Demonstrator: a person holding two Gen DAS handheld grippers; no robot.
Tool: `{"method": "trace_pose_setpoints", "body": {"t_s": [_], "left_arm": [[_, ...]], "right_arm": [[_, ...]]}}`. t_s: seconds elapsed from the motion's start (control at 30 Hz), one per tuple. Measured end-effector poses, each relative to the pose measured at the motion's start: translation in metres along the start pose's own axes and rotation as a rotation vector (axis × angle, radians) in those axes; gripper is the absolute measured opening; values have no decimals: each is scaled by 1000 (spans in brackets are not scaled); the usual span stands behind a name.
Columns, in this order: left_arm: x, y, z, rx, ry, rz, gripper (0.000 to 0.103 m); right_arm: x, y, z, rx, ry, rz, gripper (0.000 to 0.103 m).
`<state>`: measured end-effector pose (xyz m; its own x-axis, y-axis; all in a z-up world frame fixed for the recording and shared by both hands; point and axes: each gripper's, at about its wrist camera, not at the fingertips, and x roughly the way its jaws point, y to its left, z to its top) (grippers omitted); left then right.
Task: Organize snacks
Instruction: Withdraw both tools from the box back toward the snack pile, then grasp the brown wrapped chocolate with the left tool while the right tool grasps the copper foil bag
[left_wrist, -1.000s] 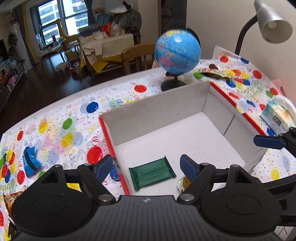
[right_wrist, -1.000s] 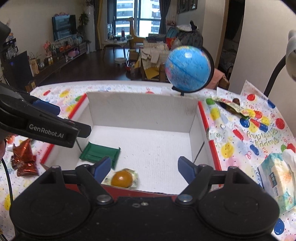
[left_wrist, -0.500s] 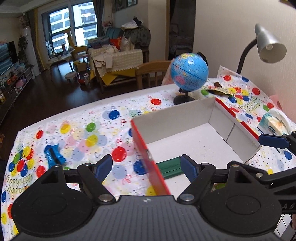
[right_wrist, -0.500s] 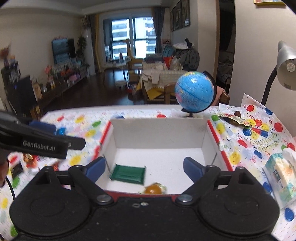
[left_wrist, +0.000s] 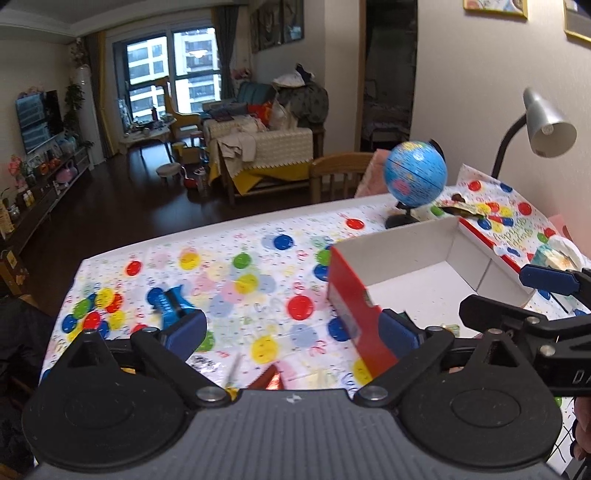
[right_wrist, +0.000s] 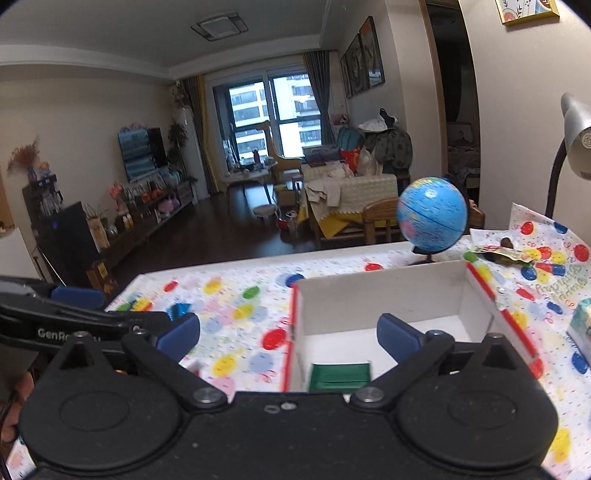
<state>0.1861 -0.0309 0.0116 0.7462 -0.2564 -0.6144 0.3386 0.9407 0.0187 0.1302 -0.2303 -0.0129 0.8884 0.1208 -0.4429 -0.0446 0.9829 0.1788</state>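
One box (right_wrist: 380, 295), one green packet (right_wrist: 340, 374), one blue wrapper (left_wrist: 168, 301), one globe (right_wrist: 432, 216), one lamp (left_wrist: 546, 125), one tissue pack (right_wrist: 581, 325), two grippers (left_wrist: 291, 328) (right_wrist: 288, 334).

The left gripper (left_wrist: 293, 328) fills the bottom of its own view, black body and arms spread wide, blue pads far apart. Its jaws are opening and nothing is between them. It points forward and downward. In the right wrist view it enters from the left edge as a black arm with a blue pad

The right gripper (right_wrist: 288, 332) looks the same in its own view: black arms splayed, blue pads wide apart, jaws opening, nothing between them. In the left wrist view it reaches in from the right edge, beside the left gripper, one blue pad showing
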Motion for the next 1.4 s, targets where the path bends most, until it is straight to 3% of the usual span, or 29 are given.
{"method": "trace_pose_setpoints", "body": {"t_s": [0.3,0.67,1.23,1.33,1.4], "left_arm": [[-19,55,-27,-75,19,14,103],[-19,127,-80,-218,127,24,103],[57,120,-119,-213,310,2,102],[70,116,-122,-211,333,-4,102],[78,115,-124,-214,351,-1,102]], "right_arm": [[8,44,-14,7,11,88,103],[34,100,-45,-101,128,78,103],[98,106,-75,-182,308,62,99],[111,104,-77,-168,342,77,91],[118,102,-77,-160,357,82,91]]}}
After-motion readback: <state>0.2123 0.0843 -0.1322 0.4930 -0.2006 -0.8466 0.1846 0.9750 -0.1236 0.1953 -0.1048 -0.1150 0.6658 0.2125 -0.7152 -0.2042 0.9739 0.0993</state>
